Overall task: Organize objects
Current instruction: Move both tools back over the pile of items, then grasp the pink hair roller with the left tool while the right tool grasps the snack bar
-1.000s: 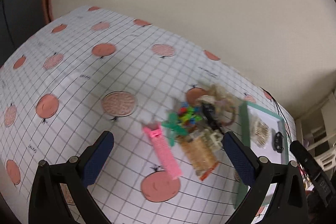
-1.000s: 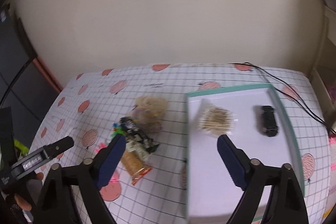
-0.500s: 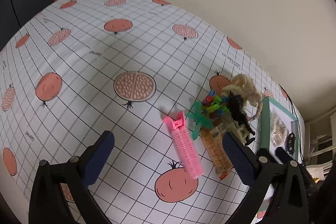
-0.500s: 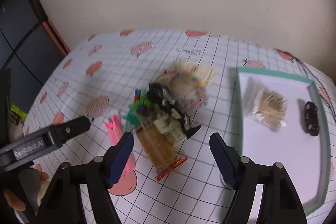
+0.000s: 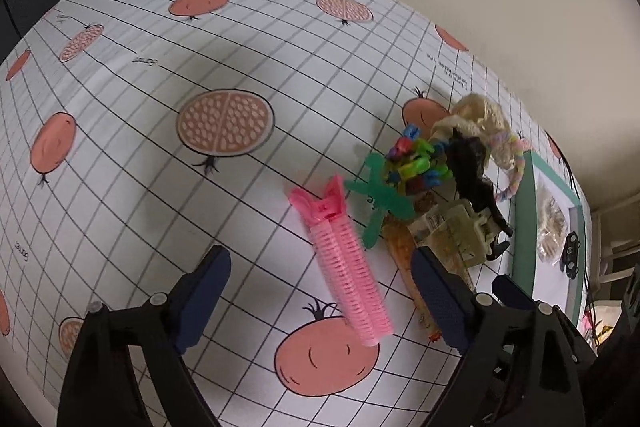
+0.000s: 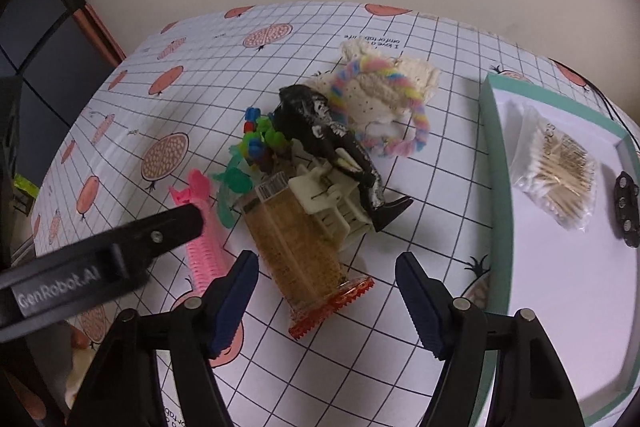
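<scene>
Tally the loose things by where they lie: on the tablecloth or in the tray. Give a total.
On the tablecloth: 7 (pink hair roller, green plastic piece, colourful clips, black figure, cream clip, orange-filled packet, cream knit with pastel loop)
In the tray: 2 (cotton swab bag, black item)
Total: 9

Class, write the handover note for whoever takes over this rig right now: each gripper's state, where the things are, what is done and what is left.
Left gripper: open, empty, over the pink hair roller.
Right gripper: open, empty, over the orange packet.
Tray, on the right: holds a bag of cotton swabs and a small black piece.
Pile on the tablecloth, left of the tray: roller, packet, cream clip, black figure, coloured clips, green plastic piece, pastel loop on a cream knit.
Done: two things in the tray.
Left: the pile, likely roller or packet first.
</scene>
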Available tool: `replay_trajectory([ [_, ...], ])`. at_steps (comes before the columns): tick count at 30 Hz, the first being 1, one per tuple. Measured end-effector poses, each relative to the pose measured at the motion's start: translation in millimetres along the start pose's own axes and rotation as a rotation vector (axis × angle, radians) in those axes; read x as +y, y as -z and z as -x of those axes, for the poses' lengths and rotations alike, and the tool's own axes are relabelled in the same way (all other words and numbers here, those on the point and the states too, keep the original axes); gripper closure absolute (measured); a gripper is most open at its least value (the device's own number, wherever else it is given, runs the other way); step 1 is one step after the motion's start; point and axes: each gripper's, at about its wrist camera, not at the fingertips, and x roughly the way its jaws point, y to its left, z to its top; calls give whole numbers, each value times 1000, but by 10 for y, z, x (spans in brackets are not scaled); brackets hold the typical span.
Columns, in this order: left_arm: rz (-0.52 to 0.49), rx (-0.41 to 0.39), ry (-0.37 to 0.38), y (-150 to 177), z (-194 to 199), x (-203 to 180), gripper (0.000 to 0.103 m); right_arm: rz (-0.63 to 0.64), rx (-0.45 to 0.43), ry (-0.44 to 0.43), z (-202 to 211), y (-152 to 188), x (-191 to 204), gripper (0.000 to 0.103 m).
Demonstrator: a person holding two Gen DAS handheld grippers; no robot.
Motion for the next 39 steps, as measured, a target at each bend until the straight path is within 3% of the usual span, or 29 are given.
replay_trajectory([
  [8, -29, 17, -16, 46, -112, -98, 20, 28, 17, 2, -91, 12, 58, 30],
  [15, -63, 42, -55, 76, -193, -84, 34, 29, 28, -1, -118, 27, 56, 34],
  [26, -102, 32, -152, 65, -169, -15, 38, 31, 35, 1, -130, 33, 68, 36],
  [30, -83, 37, -137, 52, -176, 54, 41, 34, 38, 4, -156, 41, 87, 39],
  [39, -75, 41, -85, 36, -177, 69, 67, 30, 34, -2, -163, 37, 100, 47],
])
